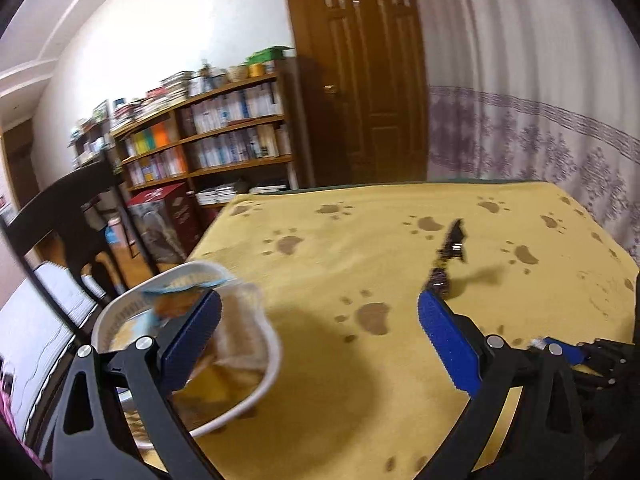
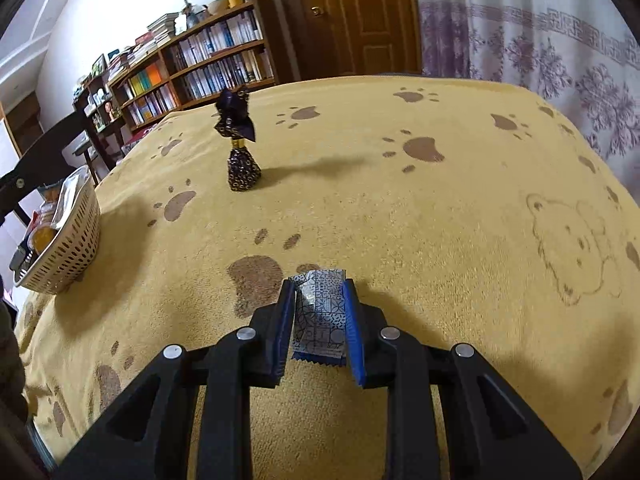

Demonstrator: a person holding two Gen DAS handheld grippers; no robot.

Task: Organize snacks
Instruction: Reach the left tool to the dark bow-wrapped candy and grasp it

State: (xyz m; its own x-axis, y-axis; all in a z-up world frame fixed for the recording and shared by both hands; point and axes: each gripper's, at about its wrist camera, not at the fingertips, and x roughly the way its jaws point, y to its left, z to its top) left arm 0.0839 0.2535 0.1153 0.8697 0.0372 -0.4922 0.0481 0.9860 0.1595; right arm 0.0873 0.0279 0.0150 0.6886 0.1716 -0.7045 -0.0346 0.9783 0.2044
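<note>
Pinching a silver patterned snack packet between the blue pads of the right gripper, low over the near part of the yellow paw-print cloth. Spread wide at the left gripper, with nothing between its pads; left pad over the rim of the white slotted basket, right pad over bare cloth. Sitting at the near left edge of the table, this basket, already filled with several wrapped snacks, one clear packet with an orange-brown piece on top, blurred in the left wrist view. Standing upright further away, near the middle of the cloth and well apart from the basket, a small dark gift bag with gold pattern, tied with a dark ribbon bow. Beyond the far left edge, a black chair, then a wooden bookshelf full of books, a brown door and a pale curtain with purple flowers on the far right.
</note>
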